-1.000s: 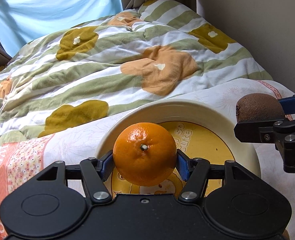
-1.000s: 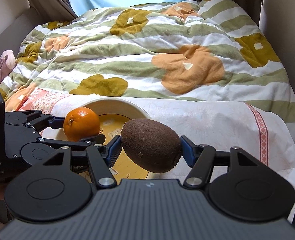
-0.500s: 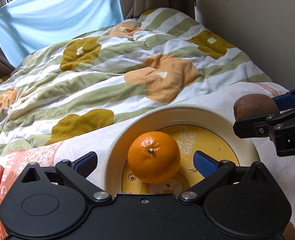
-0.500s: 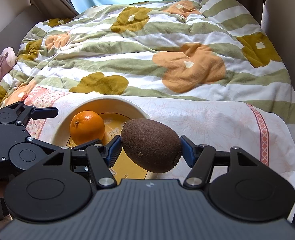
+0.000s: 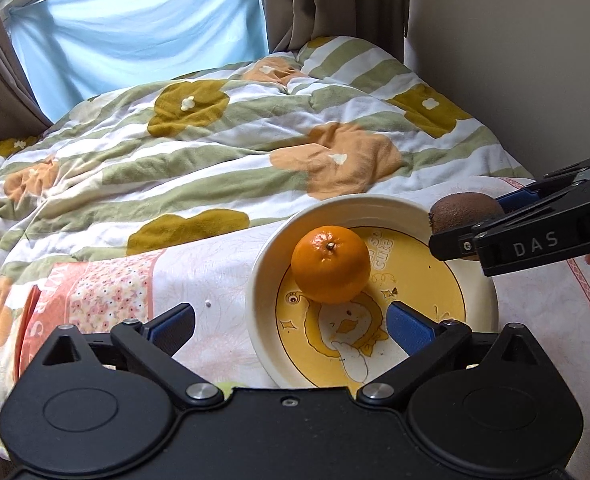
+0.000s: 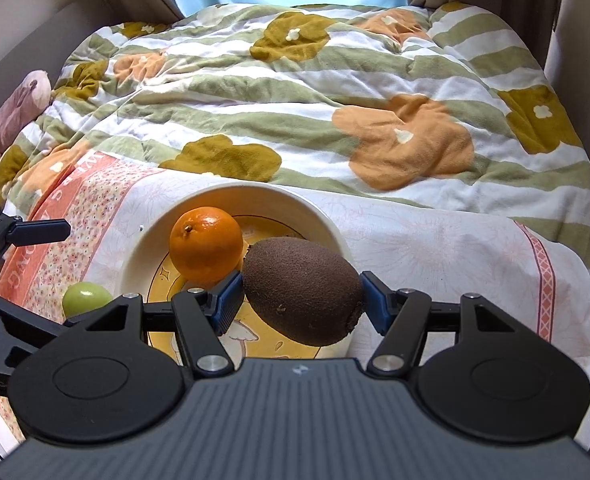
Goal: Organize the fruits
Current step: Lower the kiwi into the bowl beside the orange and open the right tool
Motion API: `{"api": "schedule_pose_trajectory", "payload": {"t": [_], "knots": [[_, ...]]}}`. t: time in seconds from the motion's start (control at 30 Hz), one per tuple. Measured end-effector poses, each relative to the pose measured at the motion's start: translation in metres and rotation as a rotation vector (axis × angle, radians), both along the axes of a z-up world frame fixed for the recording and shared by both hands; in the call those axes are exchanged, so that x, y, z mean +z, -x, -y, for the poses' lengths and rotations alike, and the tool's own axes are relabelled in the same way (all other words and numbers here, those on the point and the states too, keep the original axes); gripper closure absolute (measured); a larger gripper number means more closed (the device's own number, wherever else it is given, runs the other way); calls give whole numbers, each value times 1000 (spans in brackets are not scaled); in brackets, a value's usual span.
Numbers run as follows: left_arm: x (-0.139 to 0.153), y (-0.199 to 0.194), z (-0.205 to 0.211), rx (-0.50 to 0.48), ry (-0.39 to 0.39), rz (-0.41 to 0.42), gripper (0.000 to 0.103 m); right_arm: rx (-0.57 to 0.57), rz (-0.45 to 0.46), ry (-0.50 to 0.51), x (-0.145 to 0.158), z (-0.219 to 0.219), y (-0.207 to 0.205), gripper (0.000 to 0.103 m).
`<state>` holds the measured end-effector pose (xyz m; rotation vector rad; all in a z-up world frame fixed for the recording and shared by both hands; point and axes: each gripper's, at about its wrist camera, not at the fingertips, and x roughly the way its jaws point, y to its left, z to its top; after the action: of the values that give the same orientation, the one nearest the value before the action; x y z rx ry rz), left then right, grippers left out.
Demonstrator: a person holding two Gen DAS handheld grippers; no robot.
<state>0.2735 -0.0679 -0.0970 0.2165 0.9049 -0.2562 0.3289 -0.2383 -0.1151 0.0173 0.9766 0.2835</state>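
On the bed cloth | left claw [image 5: 291, 326] spread wide, nothing between pads | green fruit [image 6: 87, 298] beside bowl [image 5: 271, 248] | orange [image 5: 330, 265] in bowl, "cute" printed inside | right claw [image 6: 301, 298], marked "DAS", grips kiwi [image 6: 303, 290] over bowl

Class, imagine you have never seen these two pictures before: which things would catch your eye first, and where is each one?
First the bright orange, sitting alone in the cream bowl with a yellow duck drawing, which rests on a cloth spread over the flowered quilt. Next the brown kiwi, clamped between the blue pads of the right gripper just above the bowl's near rim. The left gripper stands empty, its jaws wide, beside the bowl.
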Motion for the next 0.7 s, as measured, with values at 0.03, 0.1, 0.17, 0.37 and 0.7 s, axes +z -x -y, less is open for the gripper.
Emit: {"api": "schedule_pose_trajectory", "payload": {"t": [0.03,0.1,0.17,0.37,0.7], "knots": [[0,1,-2,0,16,-13,0,13,-2,1,-2,-2,-1,25],[0,5,-7,11,46,-32,0,50,-1,10,-9,-8,-2,25],[-1,7,-9,22,52,-45,0,86,12,48,-16,-15,-4,25],[-3,13,-6,18,51,-51,0,173,27,122,-34,-26,-9,25],[-2,18,-4,37,26,-36,0,226,93,109,-33,-27,-4,0]]}}
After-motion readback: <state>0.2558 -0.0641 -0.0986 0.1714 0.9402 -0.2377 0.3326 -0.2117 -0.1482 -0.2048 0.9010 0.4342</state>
